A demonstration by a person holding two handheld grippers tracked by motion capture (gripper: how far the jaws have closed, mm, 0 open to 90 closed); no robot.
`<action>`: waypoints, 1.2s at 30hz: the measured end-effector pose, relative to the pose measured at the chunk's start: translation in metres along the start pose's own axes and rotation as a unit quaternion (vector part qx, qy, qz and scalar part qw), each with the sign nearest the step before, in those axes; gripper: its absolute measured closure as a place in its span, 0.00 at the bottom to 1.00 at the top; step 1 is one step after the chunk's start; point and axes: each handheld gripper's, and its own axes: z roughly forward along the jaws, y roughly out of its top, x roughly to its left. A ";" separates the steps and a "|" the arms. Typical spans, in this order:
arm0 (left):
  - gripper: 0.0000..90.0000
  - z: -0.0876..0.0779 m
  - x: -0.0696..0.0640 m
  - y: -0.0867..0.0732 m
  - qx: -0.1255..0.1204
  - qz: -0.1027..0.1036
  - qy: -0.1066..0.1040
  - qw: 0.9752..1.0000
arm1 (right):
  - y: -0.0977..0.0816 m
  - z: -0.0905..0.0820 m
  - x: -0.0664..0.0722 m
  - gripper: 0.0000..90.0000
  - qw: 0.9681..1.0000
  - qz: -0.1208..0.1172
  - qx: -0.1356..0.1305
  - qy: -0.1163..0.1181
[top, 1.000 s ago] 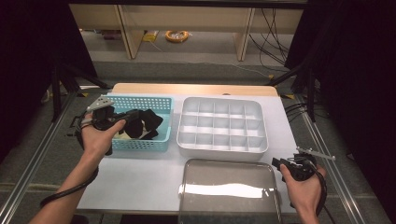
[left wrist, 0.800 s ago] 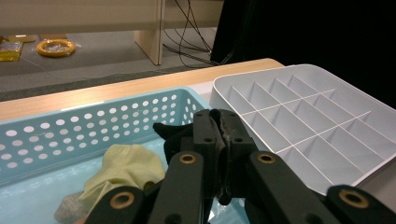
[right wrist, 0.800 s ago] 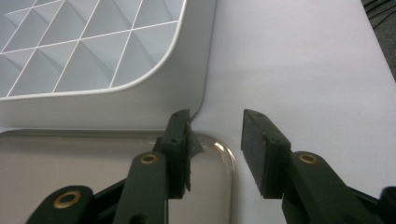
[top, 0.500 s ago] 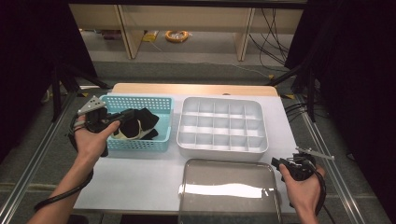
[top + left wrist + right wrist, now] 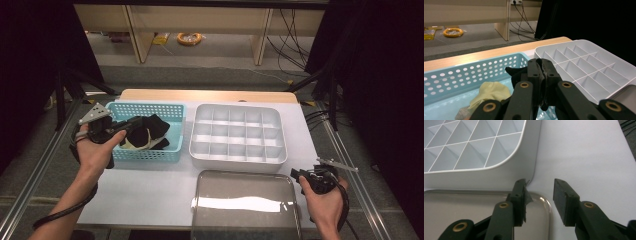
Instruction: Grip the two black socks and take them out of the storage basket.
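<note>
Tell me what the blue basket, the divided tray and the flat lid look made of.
Blue basket: moulded plastic, matt, walls punched with round holes. Divided tray: white plastic, smooth, thin moulded partitions. Flat lid: likely clear glossy plastic; it mirrors the light, so metal cannot be ruled out.

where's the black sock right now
In the high view the black sock hangs over the blue basket at the table's left, pinched in the left tongs, with the white divided tray just to its right.

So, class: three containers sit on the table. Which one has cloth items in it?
The blue perforated basket, at the left: it holds black and pale yellow cloth pieces. The white divided tray and the lidded metal tray show none.
</note>
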 end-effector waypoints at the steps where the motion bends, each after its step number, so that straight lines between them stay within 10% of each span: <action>1: 0.96 0.000 0.000 0.000 0.001 0.000 0.000 1.000 | 0.000 -0.001 0.002 0.71 1.000 0.022 0.006 0.005; 36: 0.96 -0.039 -0.007 -0.022 -0.016 0.003 -0.007 1.000 | -0.002 0.003 -0.002 0.71 1.000 -0.019 -0.012 -0.002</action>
